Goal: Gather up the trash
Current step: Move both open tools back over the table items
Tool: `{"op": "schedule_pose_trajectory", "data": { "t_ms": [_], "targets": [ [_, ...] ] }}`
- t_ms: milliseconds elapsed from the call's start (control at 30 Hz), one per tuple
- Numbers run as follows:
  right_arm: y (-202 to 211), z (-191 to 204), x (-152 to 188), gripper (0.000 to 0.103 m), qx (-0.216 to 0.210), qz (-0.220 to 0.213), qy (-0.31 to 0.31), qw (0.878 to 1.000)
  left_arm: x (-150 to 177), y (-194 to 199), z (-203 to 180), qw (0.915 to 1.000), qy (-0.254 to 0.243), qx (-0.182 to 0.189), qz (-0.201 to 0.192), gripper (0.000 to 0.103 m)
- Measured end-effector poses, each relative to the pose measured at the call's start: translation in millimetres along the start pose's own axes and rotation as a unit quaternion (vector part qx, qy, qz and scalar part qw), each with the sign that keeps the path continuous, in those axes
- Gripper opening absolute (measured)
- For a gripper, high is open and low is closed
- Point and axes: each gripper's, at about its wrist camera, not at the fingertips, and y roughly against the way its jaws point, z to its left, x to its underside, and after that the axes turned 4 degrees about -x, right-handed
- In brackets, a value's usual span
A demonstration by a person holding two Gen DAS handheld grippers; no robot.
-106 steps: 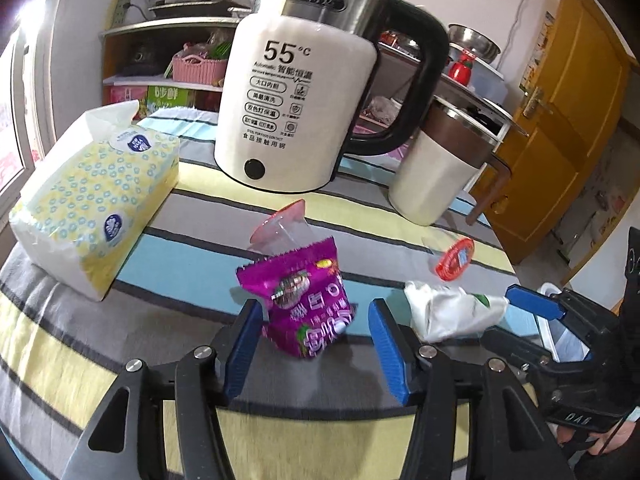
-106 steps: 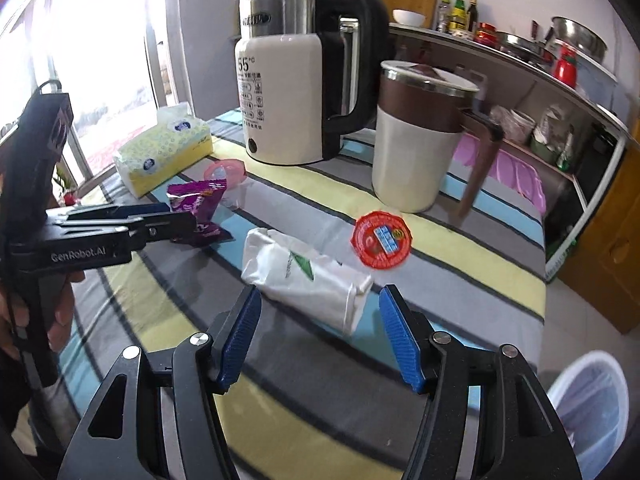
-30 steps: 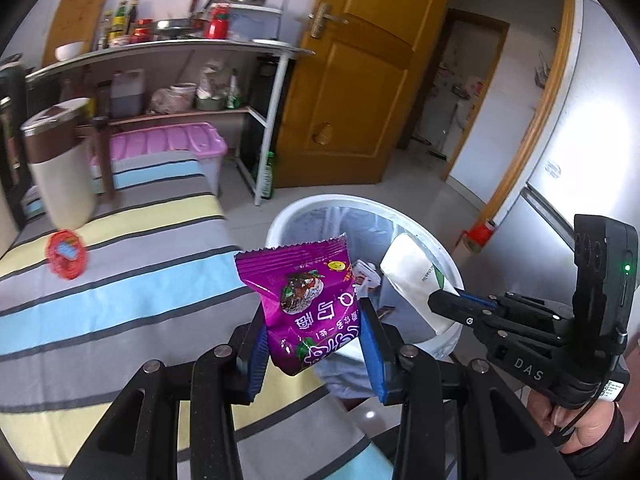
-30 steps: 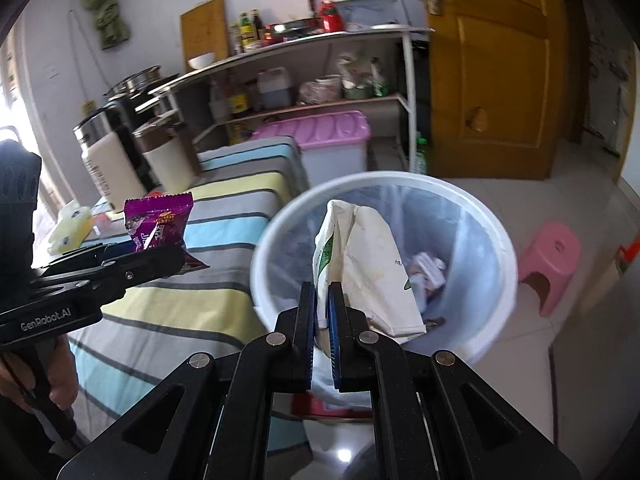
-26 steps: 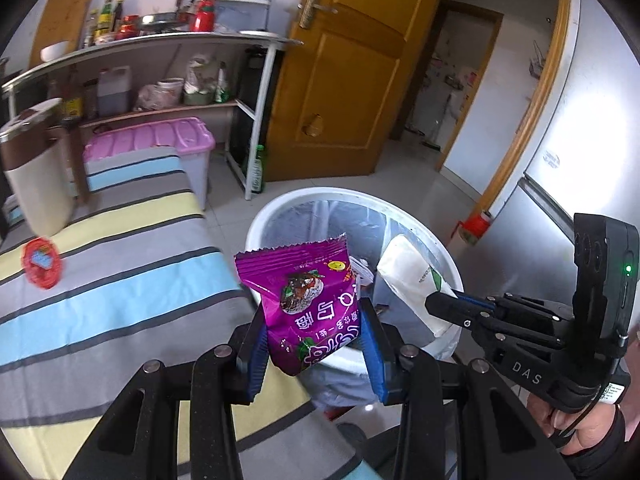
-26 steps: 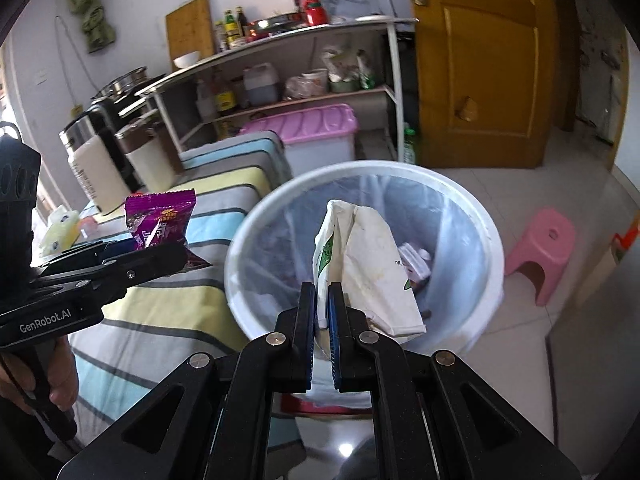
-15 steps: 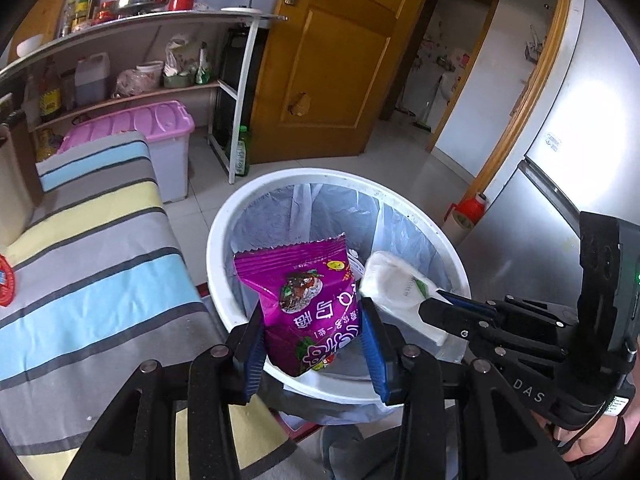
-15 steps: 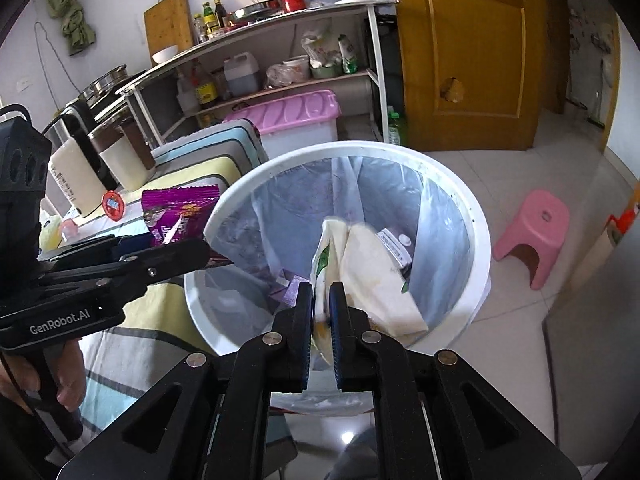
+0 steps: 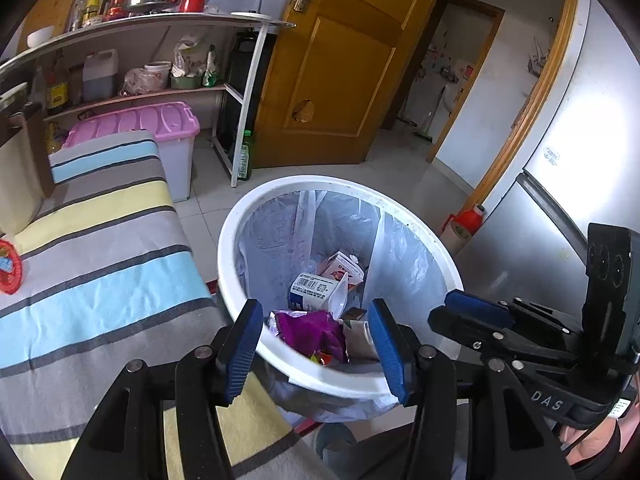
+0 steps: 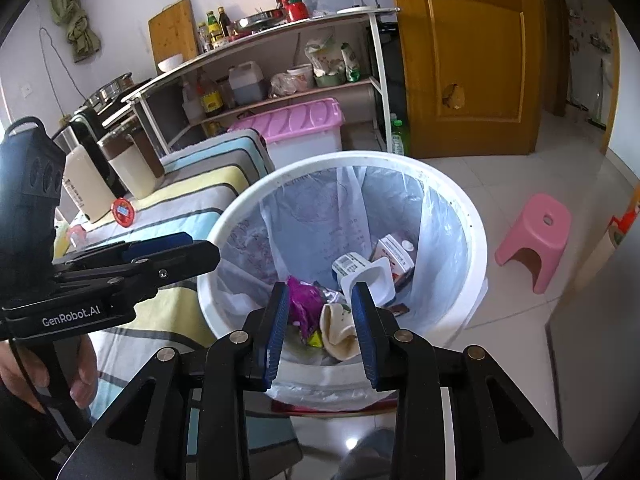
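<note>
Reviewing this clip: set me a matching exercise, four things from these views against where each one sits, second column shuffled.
Things:
1. purple snack wrapper
2. red round lid
3. pink stool
4. pink-lidded storage box

Places:
A. on the tiled floor, right of the bin
B. inside the white trash bin
C. below the shelf rack
D. on the striped tablecloth

Pairs: 1-B, 2-D, 3-A, 4-C

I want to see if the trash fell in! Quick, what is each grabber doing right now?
Left gripper: opening, empty; purple foil snack wrapper lies in the white round bin.
Right gripper: opening, empty; crumpled white paper bag dropped in.
</note>
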Motion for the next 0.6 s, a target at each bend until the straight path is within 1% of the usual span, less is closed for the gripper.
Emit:
{"op": "schedule_pose_trajectory", "data": {
  "t_ms": [200,333,600],
  "targets": [
    [12.6,16.7,2.2,0.034,-0.012,-0.012,0.012,1.0,10.5,25.0,5.2,0.9998,0.006,-0.008,-0.017,0.055],
    [19.7,32.6,3.7,0.034,-0.026,-0.02,0.021,0.999,19.5,45.4,12.7,0.9992,0.014,-0.021,-0.029,0.055],
    [24.8,65.8,7.8,0.034,-0.052,-0.022,0.044,0.997,37.6,78.7,31.5,0.9975,0.033,-0.043,-0.045,0.055]
  ]
}}
